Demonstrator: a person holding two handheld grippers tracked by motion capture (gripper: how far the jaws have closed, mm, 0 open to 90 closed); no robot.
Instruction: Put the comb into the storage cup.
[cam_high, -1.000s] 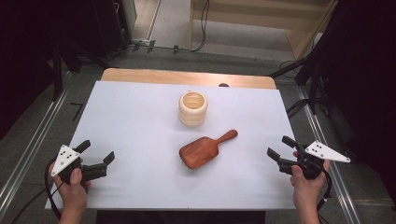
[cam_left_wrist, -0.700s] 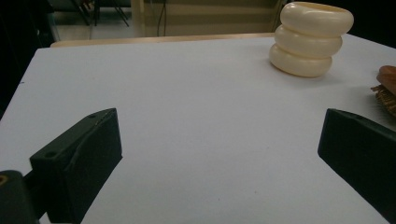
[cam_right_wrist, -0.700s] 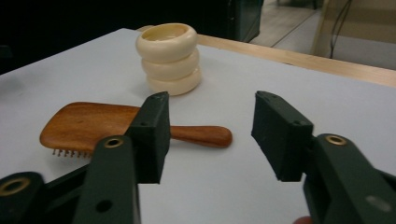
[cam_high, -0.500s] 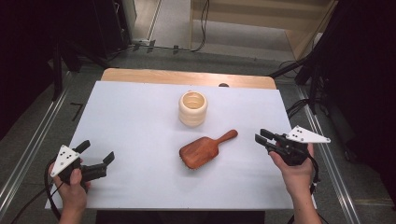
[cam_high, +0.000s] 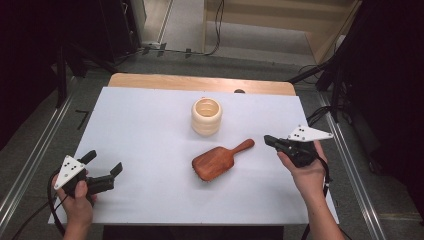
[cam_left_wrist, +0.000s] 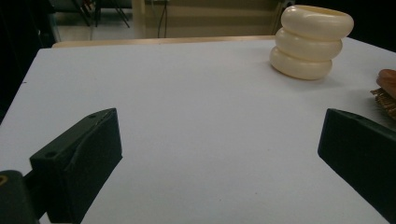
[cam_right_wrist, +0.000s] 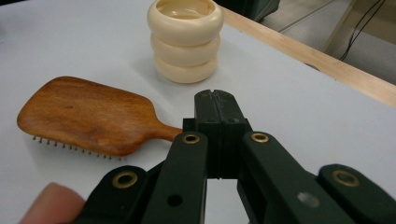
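Just beyond the right gripper (cam_right_wrist: 215, 100), jaws just closed empty, lies the hairbrush (cam_right_wrist: 88, 114).

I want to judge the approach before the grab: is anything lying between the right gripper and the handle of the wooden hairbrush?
Nothing visible does. The right gripper, jaws shut and empty, points at the hairbrush handle across bare white table. The cream ringed cup stands farther back, off that line.

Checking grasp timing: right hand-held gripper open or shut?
Shut. The right hand-held gripper has both black jaws pressed together, nothing between them, just short of the brown wooden hairbrush.
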